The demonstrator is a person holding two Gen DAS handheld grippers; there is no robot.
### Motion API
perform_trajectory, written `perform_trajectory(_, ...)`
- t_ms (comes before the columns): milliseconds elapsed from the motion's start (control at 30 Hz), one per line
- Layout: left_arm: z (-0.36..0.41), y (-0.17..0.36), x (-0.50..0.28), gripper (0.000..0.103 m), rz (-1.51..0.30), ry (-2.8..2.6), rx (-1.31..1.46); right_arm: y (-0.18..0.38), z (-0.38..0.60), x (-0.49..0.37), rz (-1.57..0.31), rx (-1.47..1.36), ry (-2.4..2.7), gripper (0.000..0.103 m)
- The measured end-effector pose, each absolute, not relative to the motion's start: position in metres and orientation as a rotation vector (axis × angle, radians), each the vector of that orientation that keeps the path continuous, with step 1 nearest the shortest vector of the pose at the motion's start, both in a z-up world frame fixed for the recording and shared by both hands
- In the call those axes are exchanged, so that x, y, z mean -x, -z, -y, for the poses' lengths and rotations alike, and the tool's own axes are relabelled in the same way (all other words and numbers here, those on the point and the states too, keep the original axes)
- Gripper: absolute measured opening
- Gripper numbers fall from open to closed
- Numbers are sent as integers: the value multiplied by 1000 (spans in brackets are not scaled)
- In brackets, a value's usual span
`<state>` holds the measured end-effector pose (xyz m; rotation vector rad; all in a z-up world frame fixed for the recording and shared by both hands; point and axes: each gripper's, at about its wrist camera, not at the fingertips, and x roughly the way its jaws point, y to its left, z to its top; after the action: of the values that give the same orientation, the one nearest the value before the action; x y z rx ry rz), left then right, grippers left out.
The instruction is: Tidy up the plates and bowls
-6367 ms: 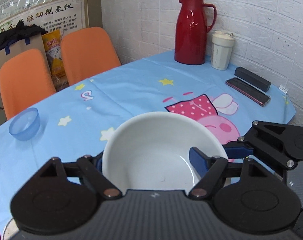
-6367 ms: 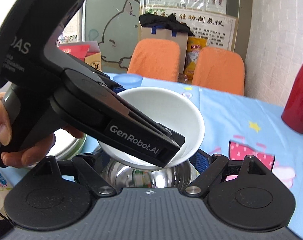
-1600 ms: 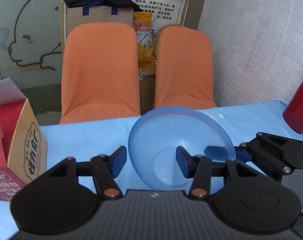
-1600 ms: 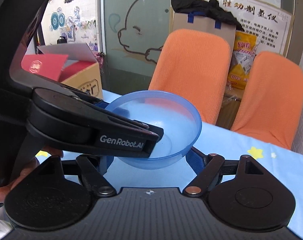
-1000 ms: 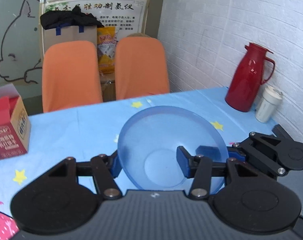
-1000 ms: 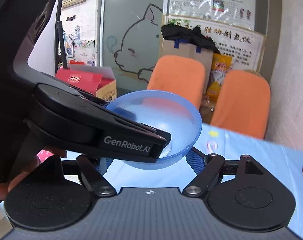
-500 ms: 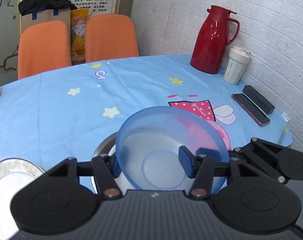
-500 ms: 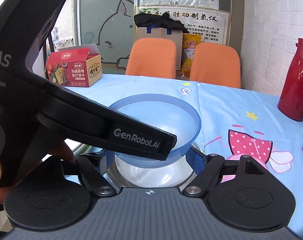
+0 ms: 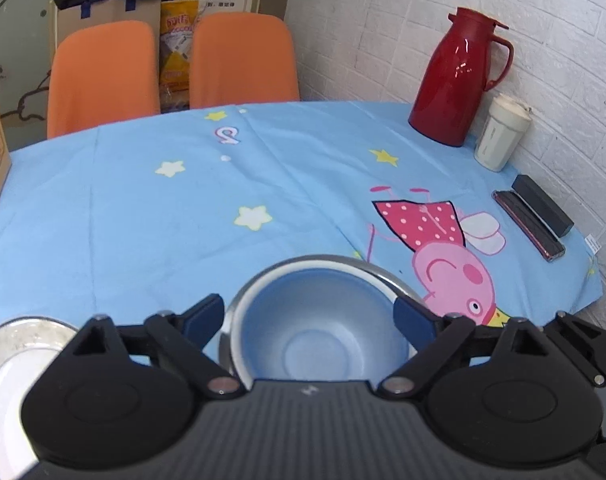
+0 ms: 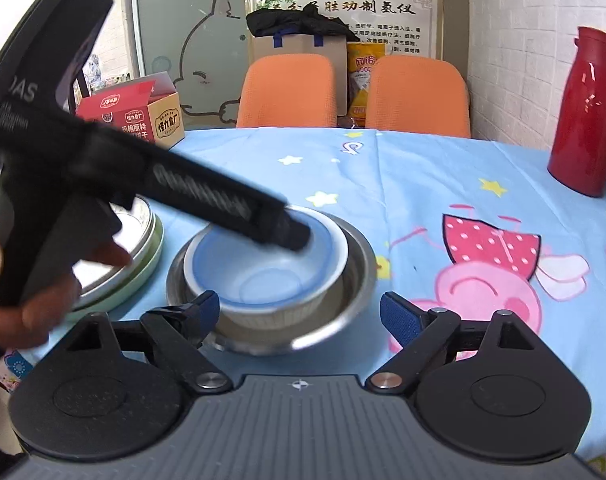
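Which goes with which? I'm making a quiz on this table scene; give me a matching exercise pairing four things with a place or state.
Things:
1. blue bowl
2. white bowl
3. steel bowl
4. flask

Places or states:
A. outermost of the nest, on the cloth
B. upright near the brick wall
C. innermost of the nest
D. middle of the nest

Pairs: 1-C, 2-D, 3-A, 4-B
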<state>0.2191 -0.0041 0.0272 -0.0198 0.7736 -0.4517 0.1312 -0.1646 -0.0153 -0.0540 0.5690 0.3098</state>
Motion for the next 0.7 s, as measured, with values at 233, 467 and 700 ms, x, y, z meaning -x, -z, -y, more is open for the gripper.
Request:
perform_trajectory(233,-16,-34,-223,93,-753,384,70,16,185,-122,-544,-45,-276,103)
perform_trajectory(467,-11,-14,-239,93,-830,361,31,27,190,-145,-577,-99,-253,103)
perform_trajectory(700,5,4,-256,93,-889,376,8,38,186,-168,-627,-104,-241,103)
